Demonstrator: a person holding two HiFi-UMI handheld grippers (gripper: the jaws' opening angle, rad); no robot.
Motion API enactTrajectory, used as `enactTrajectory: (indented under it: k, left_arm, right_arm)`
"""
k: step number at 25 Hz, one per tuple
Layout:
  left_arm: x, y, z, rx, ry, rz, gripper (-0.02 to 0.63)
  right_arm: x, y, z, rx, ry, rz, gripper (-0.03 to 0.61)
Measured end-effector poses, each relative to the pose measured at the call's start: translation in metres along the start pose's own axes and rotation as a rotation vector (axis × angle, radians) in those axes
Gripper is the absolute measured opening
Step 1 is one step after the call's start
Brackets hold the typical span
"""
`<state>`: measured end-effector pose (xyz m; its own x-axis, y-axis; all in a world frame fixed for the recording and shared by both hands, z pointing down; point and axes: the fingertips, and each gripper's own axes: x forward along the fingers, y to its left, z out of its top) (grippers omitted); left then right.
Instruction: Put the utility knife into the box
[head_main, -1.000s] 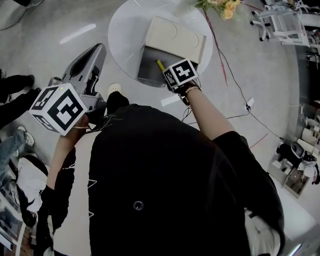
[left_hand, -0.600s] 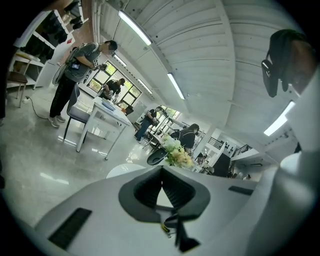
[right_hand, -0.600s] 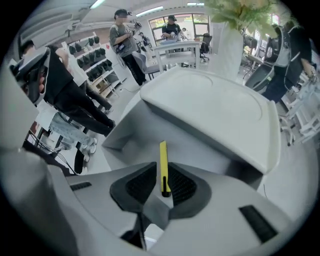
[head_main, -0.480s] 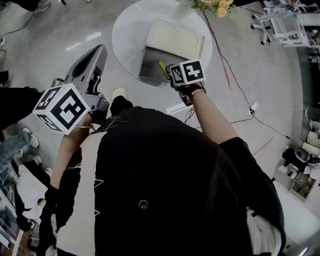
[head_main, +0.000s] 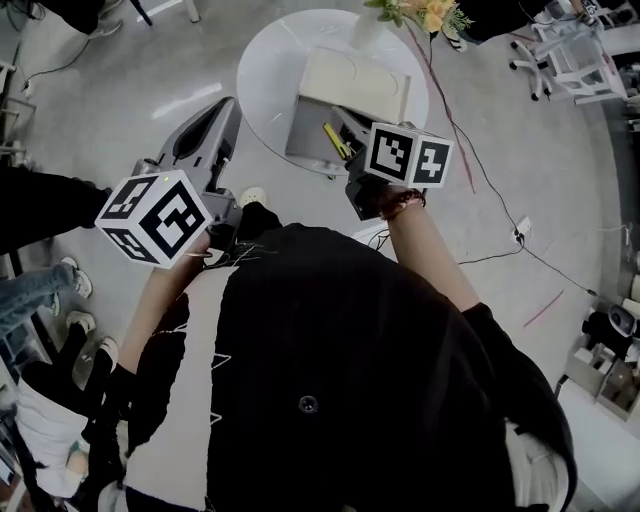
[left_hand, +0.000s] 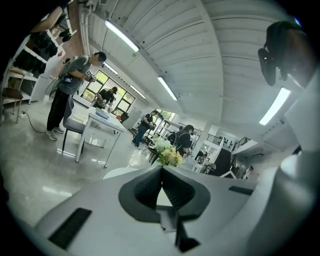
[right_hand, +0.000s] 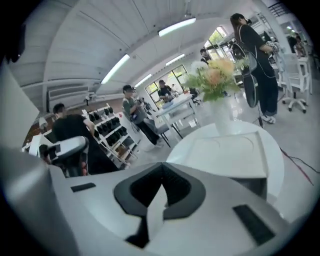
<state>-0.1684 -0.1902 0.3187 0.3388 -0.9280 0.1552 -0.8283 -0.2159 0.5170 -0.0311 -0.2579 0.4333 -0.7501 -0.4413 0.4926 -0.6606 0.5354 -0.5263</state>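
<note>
Task judged essentially complete. The slim yellow utility knife (head_main: 337, 141) lies inside the open grey box (head_main: 305, 135), towards its 3 o'clock side. The beige lid (head_main: 355, 85) stands open.

The left gripper (left_hand: 162, 169) and right gripper (right_hand: 162, 166) are both clenched on nothing.

Count:
- One knife.
- One box.
- One round white table (head_main: 262, 70).
- One bunch of flowers (head_main: 425, 12), at the table's 1 o'clock.

Your right tool (head_main: 345, 118) hides the near right corner of the box (head_main: 308, 128) and the near end of the utility knife (head_main: 336, 141); the flowers (head_main: 425, 12) are cut off at the head view's top edge.
</note>
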Motion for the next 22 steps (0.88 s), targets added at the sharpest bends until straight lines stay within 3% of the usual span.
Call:
enactTrajectory:
  k: [4, 9, 15, 22]
  left_arm:
    - [-0.007, -0.012, 0.002, 0.074, -0.034, 0.026, 0.011]
    - [-0.019, -0.022, 0.002, 0.104, -0.067, 0.057, 0.011]
    - [-0.028, -0.035, -0.004, 0.126, -0.082, 0.075, 0.011]
    - [-0.024, -0.039, -0.009, 0.128, -0.085, 0.076, 0.011]
  right_arm:
    - [-0.023, 0.031, 0.043, -0.084, -0.163, 0.081, 0.005]
    - [-0.050, 0.063, 0.064, -0.160, -0.254, 0.126, 0.005]
    - [-0.073, 0.088, 0.070, -0.247, -0.311, 0.157, 0.005]
    - [-0.078, 0.087, 0.065, -0.297, -0.309, 0.148, 0.005]
